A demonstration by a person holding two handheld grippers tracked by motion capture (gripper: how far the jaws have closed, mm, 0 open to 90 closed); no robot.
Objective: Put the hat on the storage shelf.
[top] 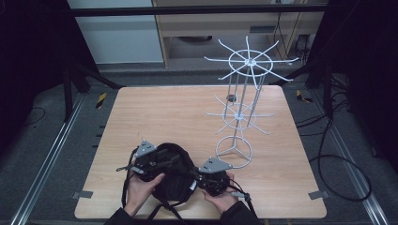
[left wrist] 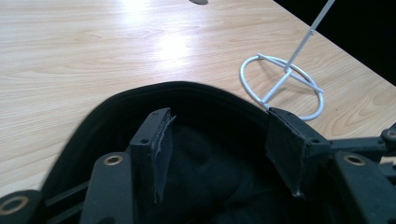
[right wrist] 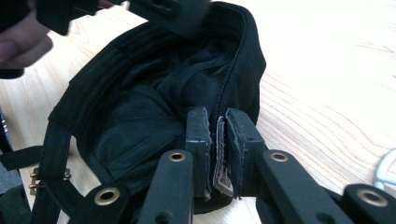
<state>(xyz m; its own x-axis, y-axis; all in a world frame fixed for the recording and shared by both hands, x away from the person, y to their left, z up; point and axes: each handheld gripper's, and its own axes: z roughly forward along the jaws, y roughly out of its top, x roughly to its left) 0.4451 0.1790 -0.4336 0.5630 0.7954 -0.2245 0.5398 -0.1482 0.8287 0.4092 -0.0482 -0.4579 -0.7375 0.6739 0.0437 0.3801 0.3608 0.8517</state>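
- A black fabric cap (top: pixel 171 171) with a strap and brass buckle is lying upside down near the front edge of the light wooden table (top: pixel 141 112), roughly mid-width, with its opening facing up.
- The right gripper (right wrist: pixel 215 140) is pinching the cap's rim: in the right gripper view the jaws are sitting almost together with the hem edge sandwiched between the pads, so that side is properly held.
- The left gripper (left wrist: pixel 224 144) is hanging over the opposite side of the cap with its jaws spread wide. In the left gripper view there's black lining below and between the pads (left wrist: pixel 161 149), but they aren't pressing on anything.
- The white wire display stand (top: pixel 239 117) with two tiers of spoke hooks is standing toward the back right of the table, its ring base just beyond the right gripper.
- My guess at the step in hand: the left side is looking for a fresh bite on the rim so the cap can go up onto a hook.
- To do it well, I'd be lowering one left pad inside the rim and one outside, grabbing the stiff hem rather than the loose lining, and keeping the right pinch firm so the cap isn't sliding away.
- Watch the dangling strap (top: pixel 162 206) near the front edge, it could be snagging on a spoke.
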